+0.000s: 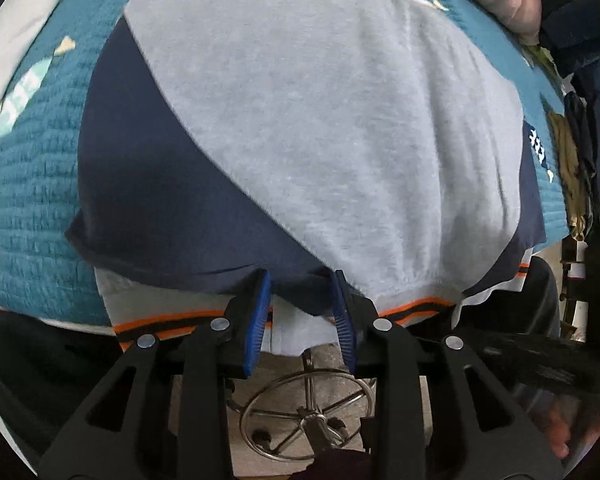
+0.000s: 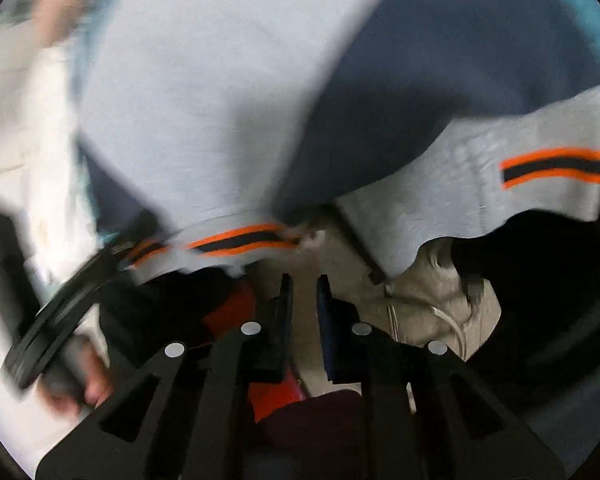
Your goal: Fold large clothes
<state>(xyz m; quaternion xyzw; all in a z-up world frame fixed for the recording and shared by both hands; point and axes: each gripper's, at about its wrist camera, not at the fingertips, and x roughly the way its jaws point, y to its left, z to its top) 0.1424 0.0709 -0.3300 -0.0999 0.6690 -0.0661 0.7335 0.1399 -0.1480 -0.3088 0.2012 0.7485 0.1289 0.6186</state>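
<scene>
Left gripper (image 1: 302, 280): my blue pads stand partly apart, straddling the navy fold at the near hem; I cannot tell whether they pinch cloth or just rest over it. I keep it pointed steeply down so that edge stays put.
Right gripper (image 2: 304, 280): jaws narrow with nothing between them, hanging just off the near edge of the bed, clear of the cloth. I judge it is free for the next pinch.
Sweatshirt (image 1: 320, 128): grey body with navy sleeves, flat on the bed, its hem with the orange-and-navy stripe (image 1: 416, 306) drooping over the near edge. The left navy sleeve (image 1: 160, 184) lies slanted inward across the body, so the side fold looks begun.
Bedspread (image 1: 36, 216): teal quilt carrying the garment; bare at the left and far edges.
Stool base (image 1: 308, 416): chrome ring on the floor below the near edge.
Next move: probably take the hem corners and fold away from me.
</scene>
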